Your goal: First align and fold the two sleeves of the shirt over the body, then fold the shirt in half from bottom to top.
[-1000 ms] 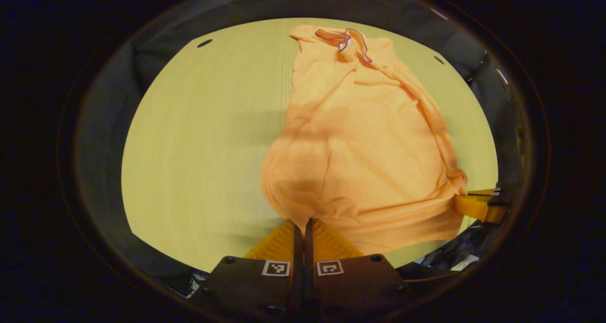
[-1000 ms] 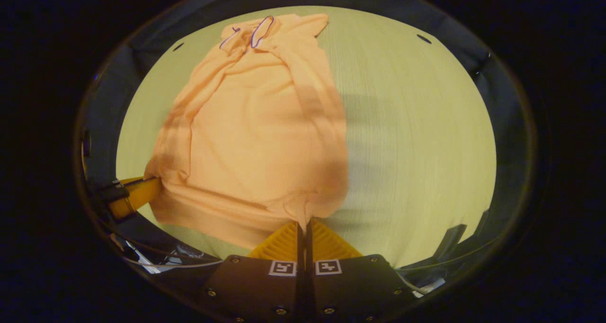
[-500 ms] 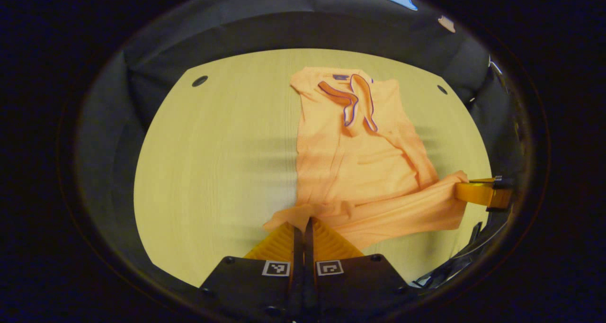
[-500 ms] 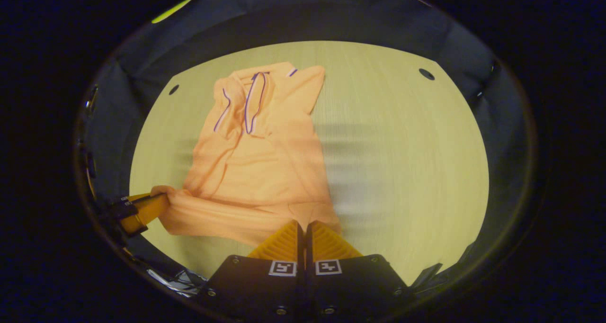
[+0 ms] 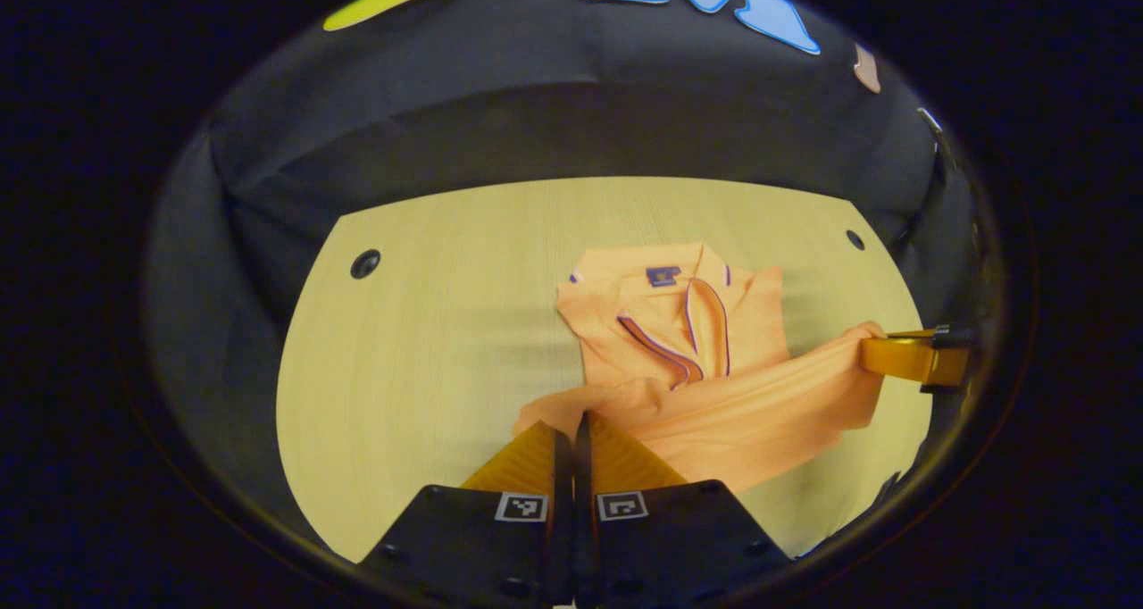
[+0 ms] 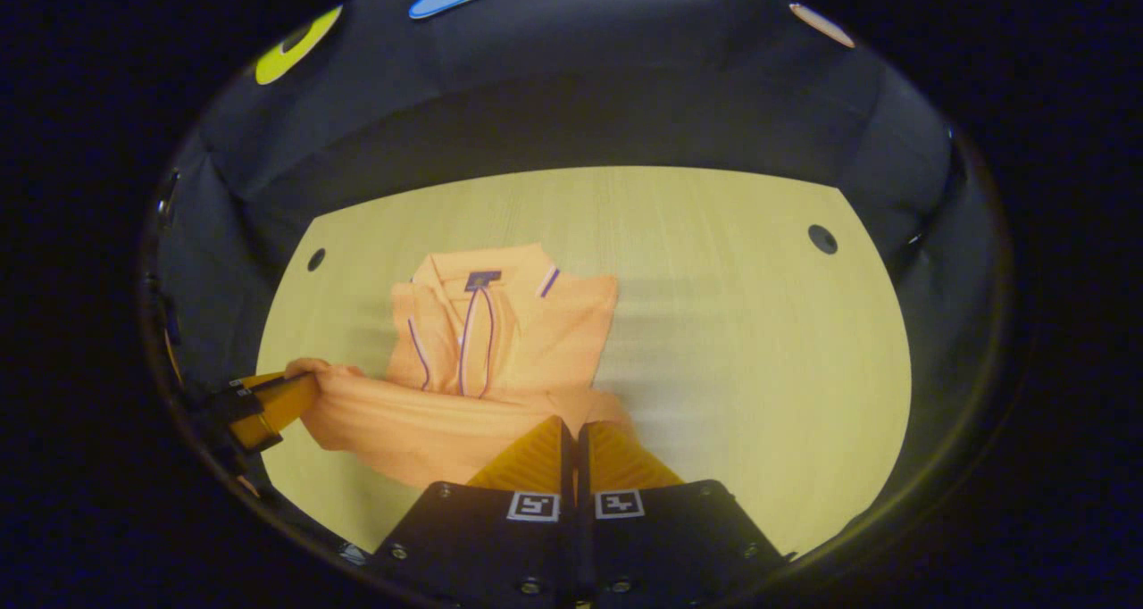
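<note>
Sleeves look folded in already, as far as I can judge. Bottom-to-top fold underway: my left gripper (image 5: 572, 417) & right gripper (image 6: 572, 423) each pinch a hem corner of the orange polo shirt (image 5: 705, 368), hem carried toward the collar (image 6: 482, 280) at 12 o'clock. Left: lay hem down on the surface (image 6: 741, 341), let go.
</note>
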`<state>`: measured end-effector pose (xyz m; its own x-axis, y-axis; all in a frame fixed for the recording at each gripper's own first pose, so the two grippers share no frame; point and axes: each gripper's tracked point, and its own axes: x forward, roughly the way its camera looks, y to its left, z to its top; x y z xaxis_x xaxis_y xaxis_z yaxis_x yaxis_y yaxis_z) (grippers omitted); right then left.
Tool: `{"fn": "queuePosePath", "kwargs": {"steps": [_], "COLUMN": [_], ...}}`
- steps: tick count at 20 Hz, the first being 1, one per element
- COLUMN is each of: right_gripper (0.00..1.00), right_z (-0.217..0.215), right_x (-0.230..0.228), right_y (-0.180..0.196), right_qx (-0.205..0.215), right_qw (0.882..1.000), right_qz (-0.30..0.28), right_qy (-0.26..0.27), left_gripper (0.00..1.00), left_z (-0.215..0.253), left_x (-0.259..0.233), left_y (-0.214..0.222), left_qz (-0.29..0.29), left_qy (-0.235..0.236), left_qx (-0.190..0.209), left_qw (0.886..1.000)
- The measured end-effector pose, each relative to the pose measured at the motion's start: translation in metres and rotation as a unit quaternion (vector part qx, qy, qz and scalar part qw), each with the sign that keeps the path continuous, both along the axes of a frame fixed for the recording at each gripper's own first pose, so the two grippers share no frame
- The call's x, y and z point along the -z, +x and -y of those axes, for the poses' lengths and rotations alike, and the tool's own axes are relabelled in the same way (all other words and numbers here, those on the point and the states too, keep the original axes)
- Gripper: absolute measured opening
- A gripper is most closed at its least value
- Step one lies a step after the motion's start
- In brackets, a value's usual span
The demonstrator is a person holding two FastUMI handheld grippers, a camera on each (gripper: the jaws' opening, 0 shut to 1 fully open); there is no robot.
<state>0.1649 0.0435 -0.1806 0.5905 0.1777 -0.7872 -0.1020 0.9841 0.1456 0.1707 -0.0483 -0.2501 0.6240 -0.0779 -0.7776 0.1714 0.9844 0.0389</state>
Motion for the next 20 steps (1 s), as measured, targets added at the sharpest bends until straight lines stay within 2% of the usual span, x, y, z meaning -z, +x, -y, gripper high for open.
{"fn": "queuePosePath", "kwargs": {"steps": [4,11,15,20], "right_gripper": [0.0,0.0,0.0,0.0], "right_z": [-0.007,-0.015,-0.013,-0.016], "right_x": [0.007,0.019,0.031,0.046], "right_y": [0.057,0.138,0.17,0.191], "right_qx": [0.011,0.037,0.045,0.039], "right_qw": [1.0,0.996,0.994,0.993], "right_qz": [0.024,0.074,0.095,0.107], "right_qy": [0.01,0.032,0.026,0.006], "left_gripper": [0.06,0.06,0.06,0.06], "left_z": [-0.018,-0.005,0.001,0.003], "left_x": [-0.021,0.008,0.022,0.047], "left_y": [0.039,0.124,0.162,0.183], "left_qz": [0.024,0.068,0.091,0.097], "left_qy": [-0.007,0.017,0.015,0.017], "left_qx": [0.004,0.026,0.028,0.031], "left_qw": [1.0,0.997,0.995,0.995]}}
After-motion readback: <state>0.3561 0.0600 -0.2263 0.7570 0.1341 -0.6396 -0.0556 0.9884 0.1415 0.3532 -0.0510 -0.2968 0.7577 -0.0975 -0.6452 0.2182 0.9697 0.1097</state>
